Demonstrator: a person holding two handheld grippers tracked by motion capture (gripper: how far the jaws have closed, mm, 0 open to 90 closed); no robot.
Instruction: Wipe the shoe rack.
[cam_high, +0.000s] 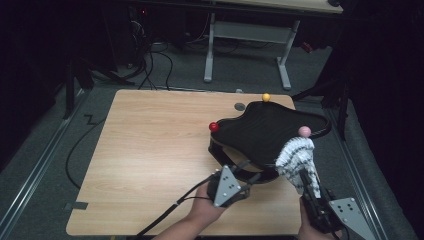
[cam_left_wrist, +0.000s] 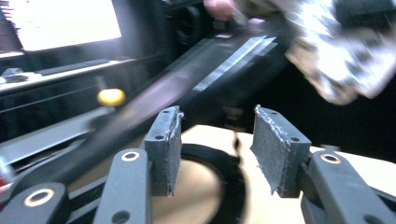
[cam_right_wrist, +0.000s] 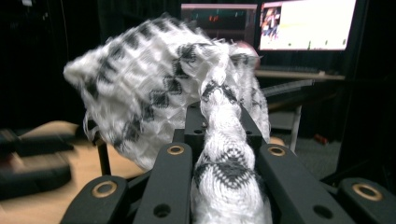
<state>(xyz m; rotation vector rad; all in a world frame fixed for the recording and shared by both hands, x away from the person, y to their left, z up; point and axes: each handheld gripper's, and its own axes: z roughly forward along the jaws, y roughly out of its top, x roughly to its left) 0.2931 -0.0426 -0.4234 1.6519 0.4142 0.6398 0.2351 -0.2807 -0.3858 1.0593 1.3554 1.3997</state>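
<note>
Two tongs: we hold one in each hand.
Surface (cam_high: 150, 150): carries the black rack (cam_high: 270, 132).
Rack: three ball-tipped pegs.
Cloth (cam_high: 298, 159): patterned, clamped in our right tongs (cam_high: 306, 176), beside the pink ball (cam_high: 304, 131).
Left tongs (cam_high: 252, 175): apart, empty, at the rack's near edge.

Light wood table (cam_high: 150, 160); black knobbed rack (cam_high: 270, 132) standing on right part.

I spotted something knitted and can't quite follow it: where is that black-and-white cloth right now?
The black-and-white cloth is at the table's near right in the high view, clamped in the right gripper and hanging over the black rack, just below its pink ball.
</note>
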